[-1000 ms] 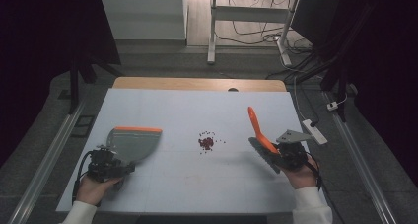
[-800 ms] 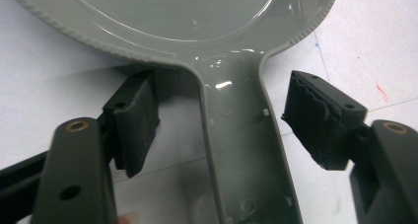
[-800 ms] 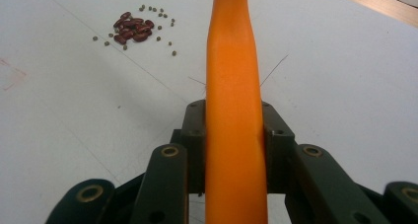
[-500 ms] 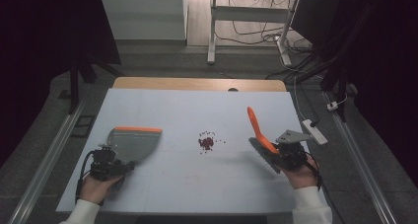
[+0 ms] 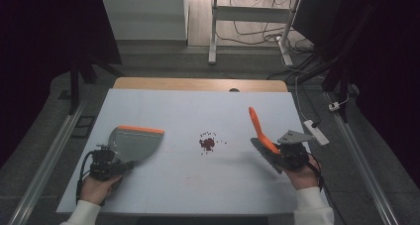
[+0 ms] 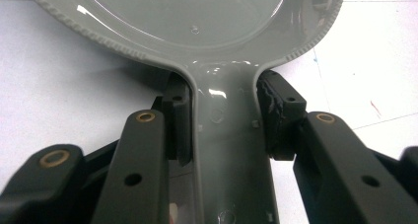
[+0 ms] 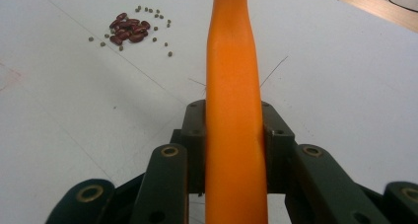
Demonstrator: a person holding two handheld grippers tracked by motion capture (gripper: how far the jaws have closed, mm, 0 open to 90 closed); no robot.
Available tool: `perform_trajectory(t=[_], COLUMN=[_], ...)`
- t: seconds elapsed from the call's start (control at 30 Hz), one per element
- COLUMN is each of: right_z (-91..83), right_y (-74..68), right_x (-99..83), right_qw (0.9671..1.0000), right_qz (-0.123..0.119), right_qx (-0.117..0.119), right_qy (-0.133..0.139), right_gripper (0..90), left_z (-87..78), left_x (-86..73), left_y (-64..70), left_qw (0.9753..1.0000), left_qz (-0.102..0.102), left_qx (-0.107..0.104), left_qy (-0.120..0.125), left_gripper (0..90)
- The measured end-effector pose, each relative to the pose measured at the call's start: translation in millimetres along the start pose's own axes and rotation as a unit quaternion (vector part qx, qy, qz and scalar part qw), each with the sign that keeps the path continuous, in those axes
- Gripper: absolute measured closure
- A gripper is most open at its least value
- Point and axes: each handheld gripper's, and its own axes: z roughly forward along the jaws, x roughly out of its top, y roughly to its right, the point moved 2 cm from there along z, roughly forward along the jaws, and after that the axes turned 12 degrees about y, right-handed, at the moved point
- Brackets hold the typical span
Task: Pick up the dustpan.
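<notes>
Lab: bare table (image 5: 163,106), floor cables (image 5: 257,34)

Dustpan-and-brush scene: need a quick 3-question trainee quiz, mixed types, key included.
1. True or false: the left gripper has its jaws closed on the grey dustpan by its handle.
2. What does the right gripper hold? A) a sponge B) the orange brush handle C) nothing
3. Fill in: the beans lie on the table ____ the two tools.

Key: 1 true; 2 B; 3 between
</notes>
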Motion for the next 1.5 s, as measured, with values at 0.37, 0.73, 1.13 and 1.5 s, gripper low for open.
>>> perform_trajectory(t=[0.37,0.73,1.13,1.5], right_z=[-0.9,-0.8,-1.2,-1.7], right_y=[0.3,0.4,1.3,2.0], right_x=[0.3,0.5,0.6,0.7], right_qw=[1.0000,1.0000,1.0000,0.9999], right_qz=[-0.002,-0.003,-0.005,-0.004], right_qx=[-0.001,-0.002,-0.003,-0.006], right_qy=[0.004,0.005,0.006,0.008], right_gripper=[69.9,69.9,69.9,69.9], left_z=[-3.0,-6.5,-13.2,-14.8], left_x=[0.7,1.6,3.1,4.9], left_y=[-3.1,-2.9,-6.1,-8.1], left_qw=[0.9998,0.9987,0.9958,0.9922], left_qz=[-0.002,0.013,0.025,0.041], left_qx=[-0.010,-0.031,-0.050,-0.073], left_qy=[0.015,0.040,0.073,0.092], left_gripper=[61.1,61.1,61.0,61.0])
